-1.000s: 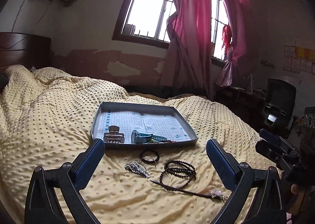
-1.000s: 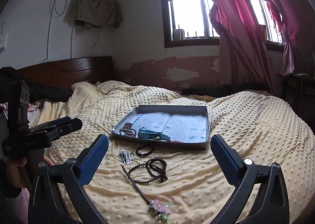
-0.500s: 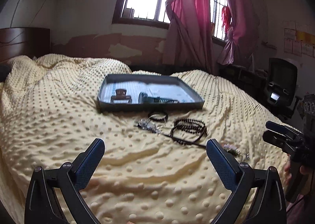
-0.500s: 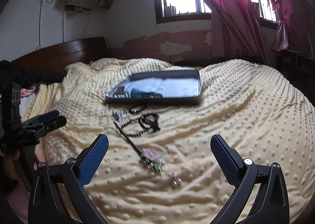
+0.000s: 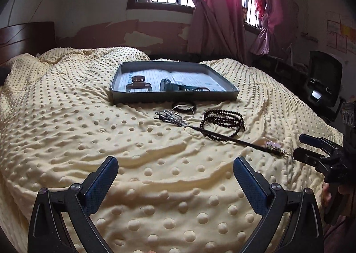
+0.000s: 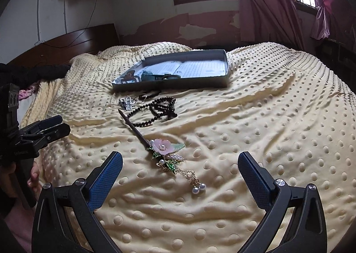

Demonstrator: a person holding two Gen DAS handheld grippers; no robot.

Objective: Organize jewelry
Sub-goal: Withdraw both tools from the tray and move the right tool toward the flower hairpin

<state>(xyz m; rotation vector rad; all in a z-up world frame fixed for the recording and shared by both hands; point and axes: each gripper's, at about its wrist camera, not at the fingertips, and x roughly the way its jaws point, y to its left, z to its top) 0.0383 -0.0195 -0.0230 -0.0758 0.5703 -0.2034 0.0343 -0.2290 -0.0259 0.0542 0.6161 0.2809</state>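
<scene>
Both grippers — left gripper, right gripper — hover with jaws wide apart, empty. The flowered hairpin lies on the bed, near the right gripper; the tray sits farther off.

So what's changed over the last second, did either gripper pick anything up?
No. Both grippers pulled back toward the near edge of the bed and dropped lower; the left gripper and right gripper are open and empty. The flower-topped hairpin now lies just ahead of the right one. The grey tray, black bead string and other pieces stayed put.
</scene>
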